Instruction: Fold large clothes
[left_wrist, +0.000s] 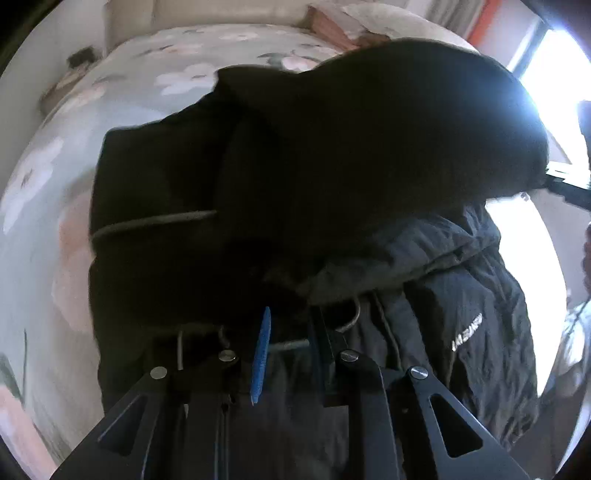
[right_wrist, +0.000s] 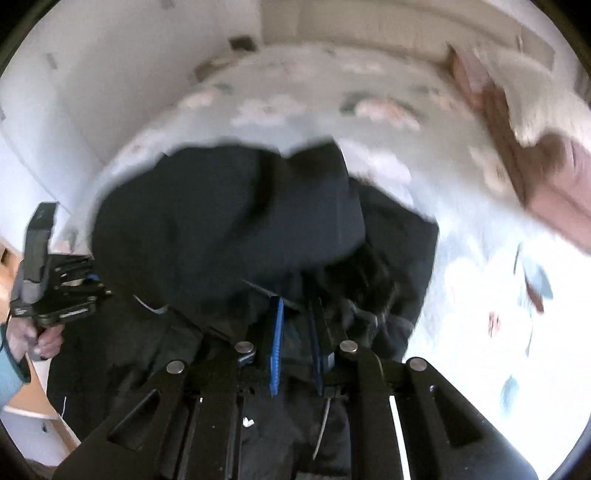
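Note:
A large black jacket (left_wrist: 332, 166) with a white chest logo (left_wrist: 467, 338) lies bunched on a floral bedsheet (left_wrist: 44, 221). My left gripper (left_wrist: 288, 332) sits at its near edge with the blue-padded fingers (left_wrist: 261, 354) close together and black fabric and a drawstring between them. In the right wrist view the same jacket (right_wrist: 229, 221) fills the middle, blurred. My right gripper (right_wrist: 297, 325) has its fingers (right_wrist: 276, 347) narrowly apart with black fabric between them. The left gripper's body (right_wrist: 55, 288) shows at the left edge, held by a hand.
A pink and white folded blanket (right_wrist: 535, 155) lies at the bed's far right. A pale headboard (left_wrist: 221, 14) and wall stand behind the bed. A bright window (left_wrist: 554, 66) is at the right. A wooden surface (right_wrist: 40, 387) is at the lower left.

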